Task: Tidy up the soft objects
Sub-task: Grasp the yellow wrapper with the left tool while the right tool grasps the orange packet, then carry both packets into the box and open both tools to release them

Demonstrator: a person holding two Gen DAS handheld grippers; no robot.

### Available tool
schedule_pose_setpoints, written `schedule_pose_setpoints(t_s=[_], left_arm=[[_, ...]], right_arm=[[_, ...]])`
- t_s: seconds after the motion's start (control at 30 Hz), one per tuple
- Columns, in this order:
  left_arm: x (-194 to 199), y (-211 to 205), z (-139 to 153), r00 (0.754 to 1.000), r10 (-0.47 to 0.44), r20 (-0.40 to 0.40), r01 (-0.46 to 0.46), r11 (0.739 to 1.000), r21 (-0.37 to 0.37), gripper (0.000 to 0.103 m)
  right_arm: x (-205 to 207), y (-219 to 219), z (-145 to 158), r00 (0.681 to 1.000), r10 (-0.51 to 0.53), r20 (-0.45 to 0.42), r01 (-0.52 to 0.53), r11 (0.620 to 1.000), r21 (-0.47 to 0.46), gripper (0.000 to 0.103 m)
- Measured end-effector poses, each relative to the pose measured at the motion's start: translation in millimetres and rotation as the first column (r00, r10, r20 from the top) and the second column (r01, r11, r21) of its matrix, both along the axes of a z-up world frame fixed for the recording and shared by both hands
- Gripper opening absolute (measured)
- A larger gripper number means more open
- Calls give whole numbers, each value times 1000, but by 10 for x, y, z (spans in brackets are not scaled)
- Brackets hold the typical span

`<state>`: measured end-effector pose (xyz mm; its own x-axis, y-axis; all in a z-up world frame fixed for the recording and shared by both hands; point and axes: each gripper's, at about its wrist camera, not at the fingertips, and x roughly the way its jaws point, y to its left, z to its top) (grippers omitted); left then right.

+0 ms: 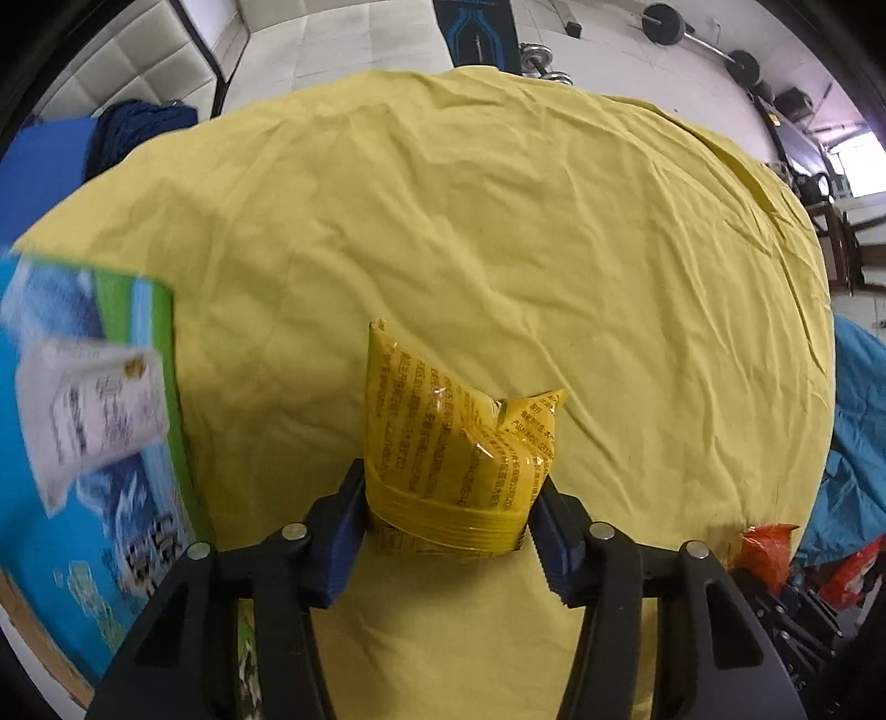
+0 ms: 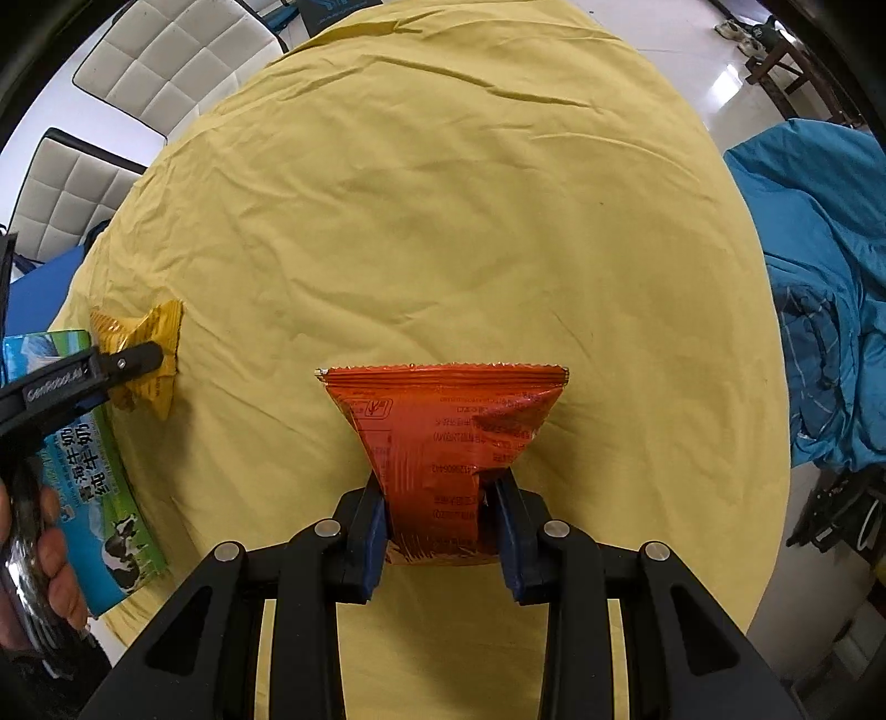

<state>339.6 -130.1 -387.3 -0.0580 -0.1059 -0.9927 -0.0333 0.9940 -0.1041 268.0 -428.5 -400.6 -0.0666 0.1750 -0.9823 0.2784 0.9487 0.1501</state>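
My left gripper (image 1: 447, 518) is shut on a yellow snack packet (image 1: 454, 437) and holds it above the yellow tablecloth (image 1: 498, 221). My right gripper (image 2: 437, 520) is shut on an orange snack packet (image 2: 448, 437) above the same cloth (image 2: 470, 221). In the right wrist view the left gripper (image 2: 138, 363) shows at the far left with the yellow packet (image 2: 147, 354) in it, just beside a blue-green milk carton box (image 2: 94, 471). In the left wrist view that box (image 1: 105, 454) lies at the left, with a white packet (image 1: 94, 410) over it. The orange packet (image 1: 767, 548) peeks in at the lower right.
White padded chairs (image 2: 160, 66) stand beyond the table's far left edge. A blue quilt (image 2: 819, 277) lies on the right beside the table. Barbells and weights (image 1: 698, 39) lie on the floor behind. A dark blue knitted cloth (image 1: 138, 127) sits at the far left.
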Motion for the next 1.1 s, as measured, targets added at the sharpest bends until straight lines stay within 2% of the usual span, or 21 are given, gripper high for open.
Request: schedule_pose_setpoints(t_s=[0.17,0.3,0.47,0.6,0.63,0.7,0.9,1.1], left_arm=[[-530,-116,119,996,-93,-5,93,995,-38,51],[-796,-263,-24,987,-159,-31,158,987,-42,52],[-816,-233,-316,990,-124,-69,118,989,-85,54],[-771,-264,-342,991,-124,-49,120,990,-75,55],[-592,-257,-363,992,-120,-46,116,990,-75,55],[-592,-279,-347,993,-115,-37,112,991,-70,53],[-802,-479,-54,990,-139,34,140,990,-7,51],[-1092,-650,395,970,-195,148,189,981,48,51]], right_arm=[[-92,131,-28,998,57,-29,-57,998,21,35],[-142,218,-130,994,97,-55,-98,995,-1,35],[-154,270,-212,993,93,-67,-94,995,-12,39],[-103,298,-258,994,84,-75,-85,996,-18,44],[-85,297,-279,994,80,-77,-82,996,-20,44],[-21,341,-338,994,71,-81,-73,997,-22,44],[-26,386,-392,996,53,-76,-54,998,-18,40],[-168,400,-154,997,66,-32,-67,997,-38,37]])
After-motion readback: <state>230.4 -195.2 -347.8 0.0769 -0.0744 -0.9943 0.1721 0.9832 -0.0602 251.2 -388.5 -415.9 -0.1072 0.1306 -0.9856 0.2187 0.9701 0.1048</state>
